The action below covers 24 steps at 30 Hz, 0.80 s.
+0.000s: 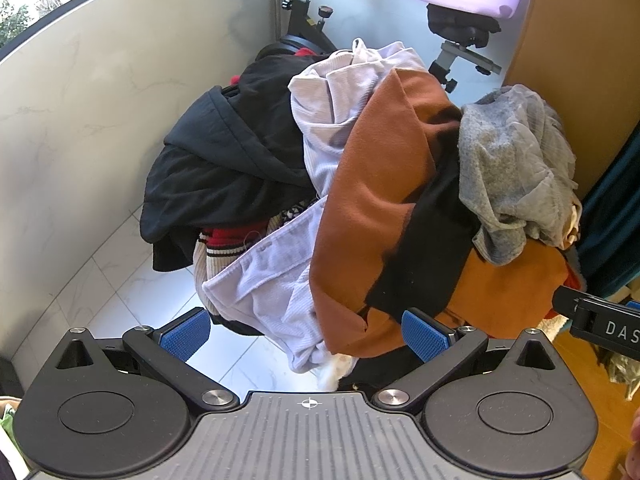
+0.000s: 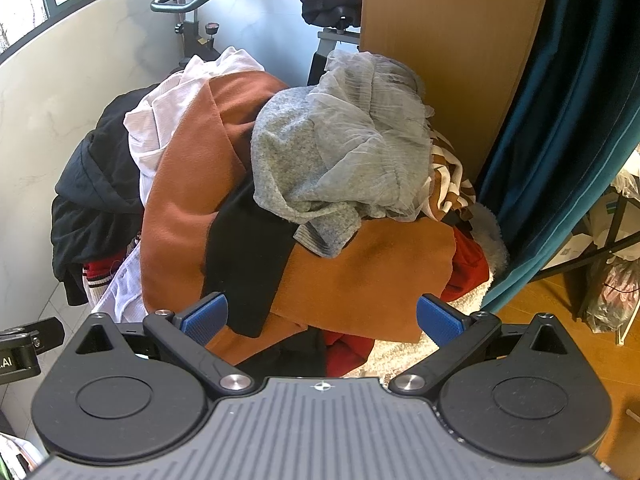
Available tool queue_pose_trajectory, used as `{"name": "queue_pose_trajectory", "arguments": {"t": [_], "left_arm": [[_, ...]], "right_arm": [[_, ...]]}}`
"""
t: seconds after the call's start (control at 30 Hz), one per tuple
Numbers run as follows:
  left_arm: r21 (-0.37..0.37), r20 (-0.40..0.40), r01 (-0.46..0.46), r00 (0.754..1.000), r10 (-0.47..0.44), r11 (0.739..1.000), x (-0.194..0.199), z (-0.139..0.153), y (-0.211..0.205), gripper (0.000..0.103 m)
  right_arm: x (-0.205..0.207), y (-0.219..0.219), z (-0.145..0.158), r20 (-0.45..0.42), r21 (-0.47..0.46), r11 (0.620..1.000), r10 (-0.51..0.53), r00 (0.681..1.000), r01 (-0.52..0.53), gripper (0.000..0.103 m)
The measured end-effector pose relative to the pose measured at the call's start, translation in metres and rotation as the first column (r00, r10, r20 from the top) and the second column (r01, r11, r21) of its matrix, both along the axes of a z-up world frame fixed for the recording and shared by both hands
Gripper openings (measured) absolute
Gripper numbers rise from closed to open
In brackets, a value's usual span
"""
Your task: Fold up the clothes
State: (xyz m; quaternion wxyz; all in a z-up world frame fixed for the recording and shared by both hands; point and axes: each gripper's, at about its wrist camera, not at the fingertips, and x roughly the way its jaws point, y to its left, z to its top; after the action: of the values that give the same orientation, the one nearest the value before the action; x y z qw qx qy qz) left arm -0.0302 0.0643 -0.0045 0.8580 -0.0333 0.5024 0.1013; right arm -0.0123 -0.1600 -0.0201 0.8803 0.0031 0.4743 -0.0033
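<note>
A tall pile of clothes fills both views. A rust-orange garment [image 1: 372,200] with a black band lies on top, also in the right wrist view [image 2: 188,184]. A grey knit top [image 2: 304,160] with sheer grey fabric sits on the pile's right; it shows in the left wrist view [image 1: 504,176]. A white ribbed garment [image 1: 276,280] hangs at the front left, a black jacket [image 1: 224,160] at the far left. My left gripper [image 1: 306,334] is open and empty, just before the pile. My right gripper [image 2: 322,320] is open and empty above the orange garment's lower edge.
An exercise bike [image 1: 308,12] stands behind the pile by a marble wall [image 1: 80,120]. A wooden panel [image 2: 440,60] and a teal curtain [image 2: 568,140] stand on the right. White tiled floor [image 1: 132,288] lies at left, wooden floor [image 2: 540,320] with bags at right.
</note>
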Motion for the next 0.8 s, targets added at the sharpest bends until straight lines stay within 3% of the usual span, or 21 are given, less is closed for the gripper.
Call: {"name": "queue_pose_trajectory", "arguments": {"t": [0.8], "left_arm": [[-0.005,-0.019,-0.007,1.0,0.007,1.0,0.006,-0.0064,0.0009,0.102]], "right_arm": [[0.007,-0.0023,-0.0057,-0.025,0.01,1.0,-0.009,1.0,0.009,0.103]]}}
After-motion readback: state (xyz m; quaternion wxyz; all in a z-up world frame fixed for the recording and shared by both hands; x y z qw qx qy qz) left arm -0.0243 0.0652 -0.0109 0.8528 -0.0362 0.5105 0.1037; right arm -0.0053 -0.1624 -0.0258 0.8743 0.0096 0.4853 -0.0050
